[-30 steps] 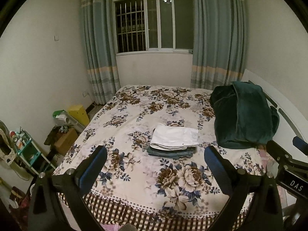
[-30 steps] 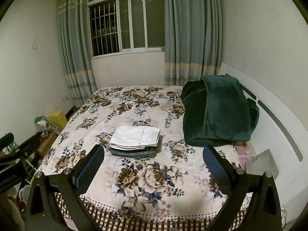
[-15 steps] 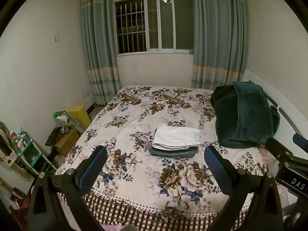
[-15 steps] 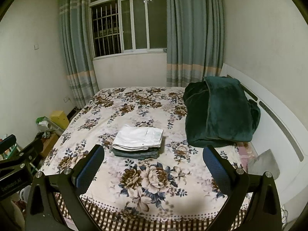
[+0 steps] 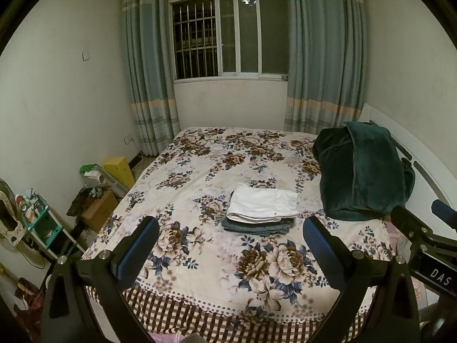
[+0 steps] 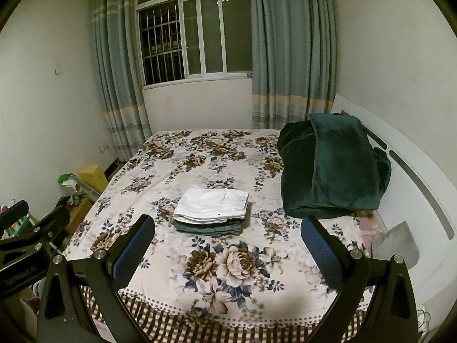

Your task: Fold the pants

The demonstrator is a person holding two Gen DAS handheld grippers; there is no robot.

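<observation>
Left wrist view shows us white pants (image 5: 262, 206) folded atop jeans (image 5: 257, 226); folding looks finished, both our tongs spread, empty.

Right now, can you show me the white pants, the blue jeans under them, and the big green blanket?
folded white pants (image 5: 262, 205), left wrist view, middle of the top face.
folded blue denim jeans (image 6: 210, 228), right wrist view, front edge below the white pair.
dark green plush blanket (image 6: 337, 168), right wrist view, middle of the heap.

Left gripper (image 5: 230, 238) low in frame, jaws spread wide, empty. Right gripper (image 6: 227, 235) likewise, jaws wide apart, holding nothing.
</observation>
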